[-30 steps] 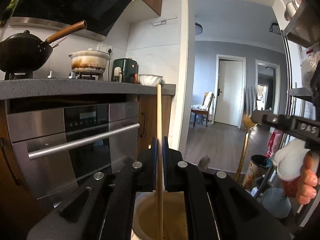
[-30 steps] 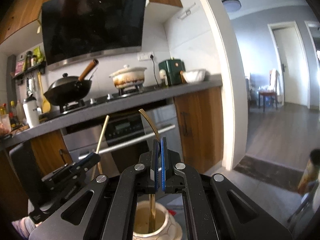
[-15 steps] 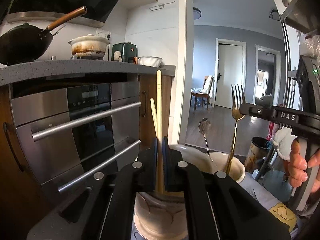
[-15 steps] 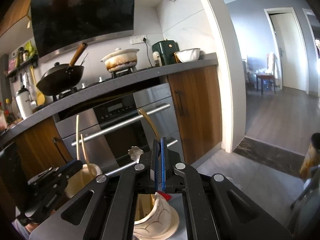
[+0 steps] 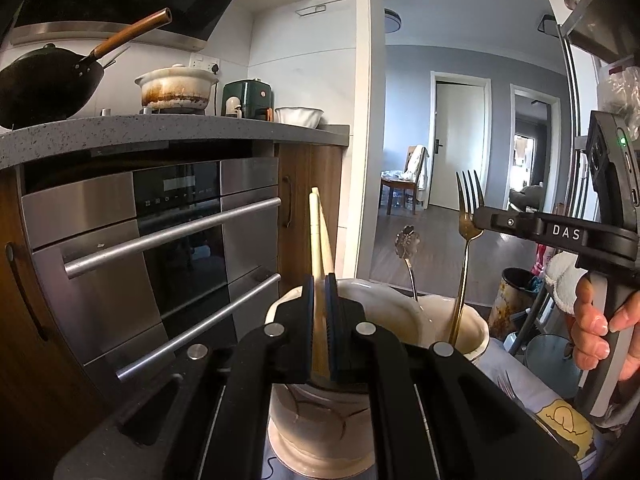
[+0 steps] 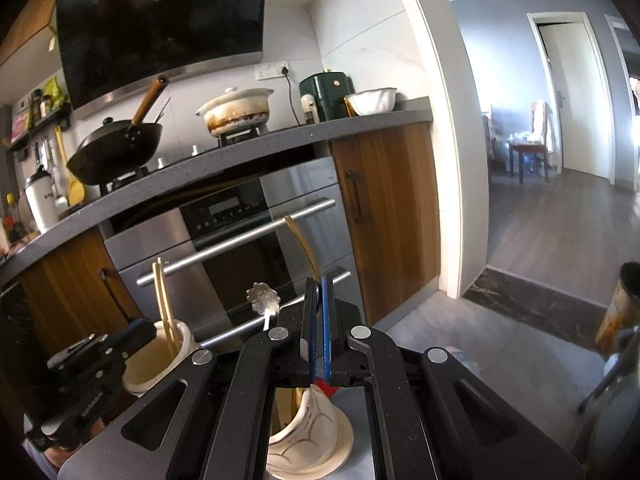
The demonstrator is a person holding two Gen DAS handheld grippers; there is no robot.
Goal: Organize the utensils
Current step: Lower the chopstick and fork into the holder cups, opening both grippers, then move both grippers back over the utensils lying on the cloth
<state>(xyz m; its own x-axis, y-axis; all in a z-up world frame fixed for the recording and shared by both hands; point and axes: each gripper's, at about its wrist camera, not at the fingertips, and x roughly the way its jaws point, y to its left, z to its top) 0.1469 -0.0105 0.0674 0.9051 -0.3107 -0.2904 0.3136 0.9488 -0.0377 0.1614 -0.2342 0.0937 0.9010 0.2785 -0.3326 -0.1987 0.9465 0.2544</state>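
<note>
A grey speckled kitchen counter (image 6: 280,140) runs along the white wall, carrying a black wok (image 5: 44,84) with a wooden handle, a stained white casserole pot (image 6: 236,112), a green appliance (image 6: 326,94) and a white bowl (image 6: 372,102), all under a dark range hood (image 6: 160,24). Below it sits a stainless built-in oven (image 5: 160,240) with bar handles, wood-fronted cabinets (image 6: 388,208) just beside it. To the right a doorway opens onto a grey-walled room with a dark wood floor (image 6: 560,232), a white door (image 5: 458,140), a chair (image 5: 404,184) and a round ceiling lamp (image 5: 392,22), daylight bright on the walls.
</note>
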